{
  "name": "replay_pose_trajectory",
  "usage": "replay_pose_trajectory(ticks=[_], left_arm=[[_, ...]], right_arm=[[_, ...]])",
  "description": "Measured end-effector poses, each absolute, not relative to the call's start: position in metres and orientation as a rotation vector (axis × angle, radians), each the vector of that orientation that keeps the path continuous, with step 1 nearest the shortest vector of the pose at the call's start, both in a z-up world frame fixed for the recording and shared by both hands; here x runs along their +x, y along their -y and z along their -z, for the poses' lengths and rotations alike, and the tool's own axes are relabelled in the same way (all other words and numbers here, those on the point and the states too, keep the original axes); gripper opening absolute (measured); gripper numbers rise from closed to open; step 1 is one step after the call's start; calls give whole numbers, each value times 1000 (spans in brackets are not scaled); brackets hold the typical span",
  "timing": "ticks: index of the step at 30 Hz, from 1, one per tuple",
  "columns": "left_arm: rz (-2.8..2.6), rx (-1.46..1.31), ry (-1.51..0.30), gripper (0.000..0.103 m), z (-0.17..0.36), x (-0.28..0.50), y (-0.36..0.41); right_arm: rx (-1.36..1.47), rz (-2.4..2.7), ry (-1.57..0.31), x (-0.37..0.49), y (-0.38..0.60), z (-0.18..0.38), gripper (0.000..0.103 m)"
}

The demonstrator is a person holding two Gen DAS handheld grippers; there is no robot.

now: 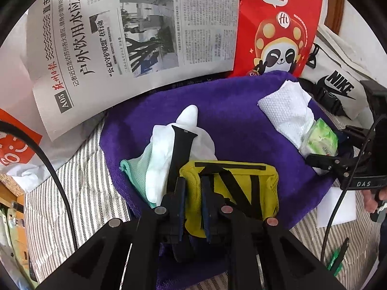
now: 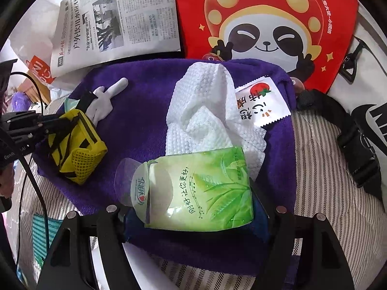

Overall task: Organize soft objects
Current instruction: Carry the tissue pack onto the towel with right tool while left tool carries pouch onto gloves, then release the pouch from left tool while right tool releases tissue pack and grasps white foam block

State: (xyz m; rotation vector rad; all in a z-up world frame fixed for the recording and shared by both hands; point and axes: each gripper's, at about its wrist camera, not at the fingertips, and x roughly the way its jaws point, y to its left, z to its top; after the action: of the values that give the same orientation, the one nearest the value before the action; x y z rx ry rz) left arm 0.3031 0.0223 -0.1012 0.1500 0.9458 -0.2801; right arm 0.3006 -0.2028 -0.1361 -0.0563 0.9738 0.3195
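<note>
A purple towel (image 1: 241,125) lies on a striped sheet. My left gripper (image 1: 193,183) is shut on the edge of a yellow mesh pouch (image 1: 239,183) with black straps, resting on the towel; the pouch also shows in the right wrist view (image 2: 79,154). Beside it lie a white cloth (image 1: 159,164) and a black watch strap (image 1: 180,145). My right gripper (image 2: 193,207) is shut on a green tissue pack (image 2: 203,188) at the towel's near edge. Behind the pack lie a white paper towel (image 2: 205,111) and a small tomato sachet (image 2: 261,101).
A newspaper (image 1: 135,31) and a red panda bag (image 1: 278,29) stand behind the towel. A white Nike bag (image 2: 362,111) with black buckle straps lies at the right. A mint mesh cloth (image 1: 135,171) sits under the white cloth. Cables hang at the left.
</note>
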Motion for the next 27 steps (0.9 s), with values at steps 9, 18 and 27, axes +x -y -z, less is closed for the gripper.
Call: replay_pose_trajectory(ticks=[9, 18, 27], left_arm=[[271, 79, -970, 38, 102, 298, -35], [242, 58, -965, 50, 98, 280, -44], [234, 69, -907, 52, 76, 245, -45]], right_arm=[[-17, -340, -1000, 299, 207, 132, 80], [36, -318, -976, 290, 217, 117, 85], [125, -309, -914, 271, 235, 85, 86]])
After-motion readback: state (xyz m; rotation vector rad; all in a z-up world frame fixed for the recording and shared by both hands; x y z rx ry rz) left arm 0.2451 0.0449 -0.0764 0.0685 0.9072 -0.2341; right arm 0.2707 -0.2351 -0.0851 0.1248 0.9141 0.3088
